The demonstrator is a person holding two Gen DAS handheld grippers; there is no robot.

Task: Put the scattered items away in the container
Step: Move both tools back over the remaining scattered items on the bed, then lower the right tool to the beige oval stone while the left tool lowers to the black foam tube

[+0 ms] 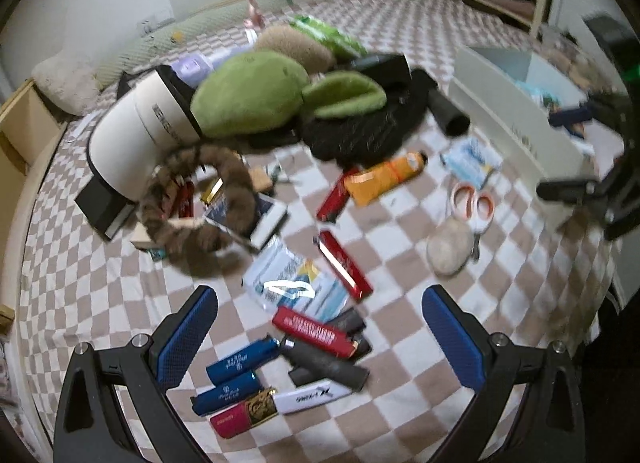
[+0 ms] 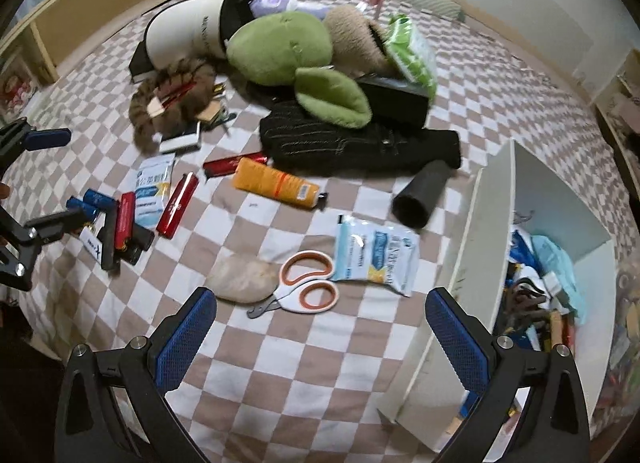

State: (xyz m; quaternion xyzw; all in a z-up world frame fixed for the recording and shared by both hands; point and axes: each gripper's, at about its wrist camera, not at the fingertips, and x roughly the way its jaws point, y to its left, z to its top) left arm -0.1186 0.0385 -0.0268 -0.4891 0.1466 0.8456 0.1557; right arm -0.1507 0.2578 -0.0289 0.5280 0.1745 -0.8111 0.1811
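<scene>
**A:** How did the two grippers stand at that moment?

**B:** Both were spread wide with nothing between the fingers. The left gripper (image 1: pixel 320 339) hung above a heap of small packs on the checkered bedspread (image 1: pixel 400 415): two blue packs (image 1: pixel 236 373), a red pack (image 1: pixel 316 331) and a dark tube (image 1: pixel 324 363) lay between its blue pads. The right gripper (image 2: pixel 320 343) hovered over bare cloth just near of the orange-handled scissors (image 2: pixel 306 283).

**A:** And the container?

**B:** The white box (image 2: pixel 472 247) sat at the right of the right wrist view, open at the top and already holding a jumble of small things. Its near wall stood just beside the right gripper's right finger (image 2: pixel 456 339). In the left wrist view the same box showed at the far right.

**A:** What was scattered around?

**B:** A blue-and-white sachet (image 2: pixel 376 259) touched the scissors on their right, and a pale beige pouch (image 2: pixel 244 277) touched them on the left. Farther off lay an orange tube (image 2: pixel 276 183), a black cylinder (image 2: pixel 420 199) near the box, and a dark striped garment (image 2: pixel 352 147). Beyond that, a green plush toy (image 2: pixel 280 47) leaned against a white cap (image 2: pixel 180 35), with a brown furry band (image 2: pixel 168 103) to the left.
</scene>
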